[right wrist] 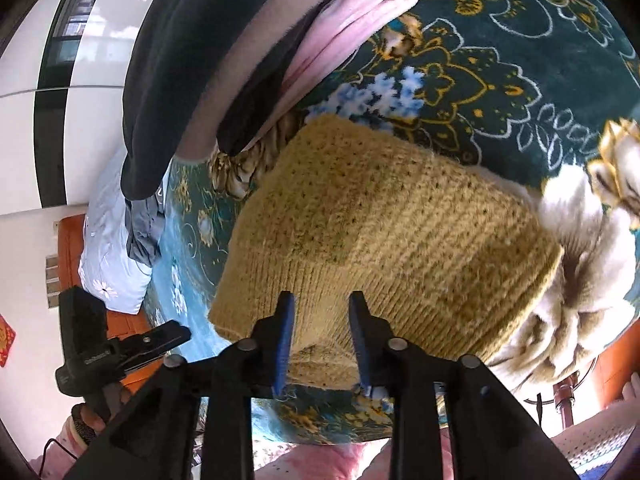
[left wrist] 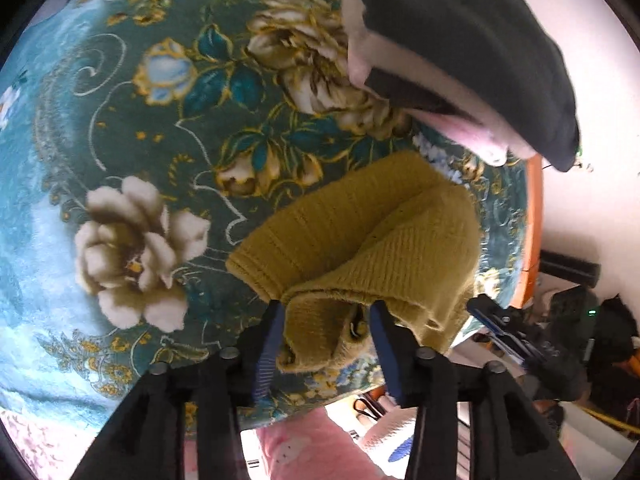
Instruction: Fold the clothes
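Two grippers: both pointing down at one sweater, near edge of bed.
Sweater (right wrist: 380, 232): mustard knit, folded small, lying flat on floral blanket (left wrist: 140, 120); ribbed hem faces right gripper, bunched end faces left.
Left gripper (left wrist: 326, 334): jaws parted about halfway, bunched knit fold sits between the pads; pads don't look to be pressing, so likely letting go, not gripping.
Right gripper (right wrist: 320, 340): jaws narrowly parted, astride the hem; a bit of knit between, no clear pinch.
Why: one gripper at each end, probably to lay the fold down square.
Stack (right wrist: 240, 60): dark and pink folded clothes just beyond sweater, likely the finished pile.
Progress: sweater looks nearly folded.
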{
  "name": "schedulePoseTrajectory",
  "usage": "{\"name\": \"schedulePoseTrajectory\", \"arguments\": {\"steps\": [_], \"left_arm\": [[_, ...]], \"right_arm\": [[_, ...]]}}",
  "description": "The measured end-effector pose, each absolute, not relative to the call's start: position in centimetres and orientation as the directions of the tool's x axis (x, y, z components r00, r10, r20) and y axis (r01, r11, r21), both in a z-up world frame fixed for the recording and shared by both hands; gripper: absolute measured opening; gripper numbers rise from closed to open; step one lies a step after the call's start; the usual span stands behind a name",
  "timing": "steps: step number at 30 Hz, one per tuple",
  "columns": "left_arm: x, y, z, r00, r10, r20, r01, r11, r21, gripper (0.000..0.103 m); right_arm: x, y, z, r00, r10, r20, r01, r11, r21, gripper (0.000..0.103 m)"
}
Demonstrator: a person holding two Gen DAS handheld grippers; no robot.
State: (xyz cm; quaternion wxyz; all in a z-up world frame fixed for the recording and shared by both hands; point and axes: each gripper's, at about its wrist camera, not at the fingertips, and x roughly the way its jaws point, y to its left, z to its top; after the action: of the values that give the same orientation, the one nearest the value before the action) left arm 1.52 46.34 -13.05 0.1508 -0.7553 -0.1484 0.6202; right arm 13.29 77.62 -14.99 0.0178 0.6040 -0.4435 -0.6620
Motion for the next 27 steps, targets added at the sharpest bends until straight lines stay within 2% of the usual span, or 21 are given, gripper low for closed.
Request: {"name": "schedulePoseTrajectory", "arguments": {"steps": [5,8,13,15,17,22,24,27], "left_arm": [[0.4,45.2,-16.4,0.172,0.458,-0.872,0.172,-0.886,-0.431,0.059],[-0.2,45.5,-18.6,0.178,0.427,-0.887,0.156,-0.902,-0.403,0.059],[0.4,47.2,-20.6,0.262,0.563,-0.784,0.186,-0.826,-0.532,0.059],[1.0,47.8,-20.7,0.282,0.621,-0.731,0.210,-0.784,-0.585,0.059],[1.3,48.1,-20.9,0.298,0.658,-0.691,0.252,-0.753,-0.608,0.059],[0.9,46.7,-19.8,0.266,0.656,-0.706,0.280,-0.754,-0.595,0.059],[0.8,44.6,-19.0,0.228,0.666,-0.711,0.311,-0.741,-0.594,0.059],[1.1,41.4,-18.1,0.178,0.670,-0.721,0.352,-0.728,-0.589,0.059]], "right_arm": [[14.6,78.2,-15.6,-0.259,-0.528,-0.809,-0.550,-0.607,0.573,0.036],[16.1,77.8,-15.3,-0.248,-0.521,-0.817,-0.556,-0.614,0.561,0.041],[17.6,76.8,-14.7,-0.233,-0.515,-0.825,-0.529,-0.644,0.552,0.047],[17.6,76.1,-14.3,-0.235,-0.508,-0.829,-0.507,-0.663,0.550,0.065],[17.0,75.0,-13.9,-0.235,-0.500,-0.833,-0.471,-0.692,0.548,0.076],[15.1,71.5,-13.9,-0.233,-0.480,-0.846,-0.432,-0.728,0.532,0.077],[14.4,70.2,-14.1,-0.250,-0.466,-0.849,-0.463,-0.713,0.527,0.097],[13.0,68.5,-14.0,-0.261,-0.443,-0.858,-0.508,-0.692,0.512,0.098]]}}
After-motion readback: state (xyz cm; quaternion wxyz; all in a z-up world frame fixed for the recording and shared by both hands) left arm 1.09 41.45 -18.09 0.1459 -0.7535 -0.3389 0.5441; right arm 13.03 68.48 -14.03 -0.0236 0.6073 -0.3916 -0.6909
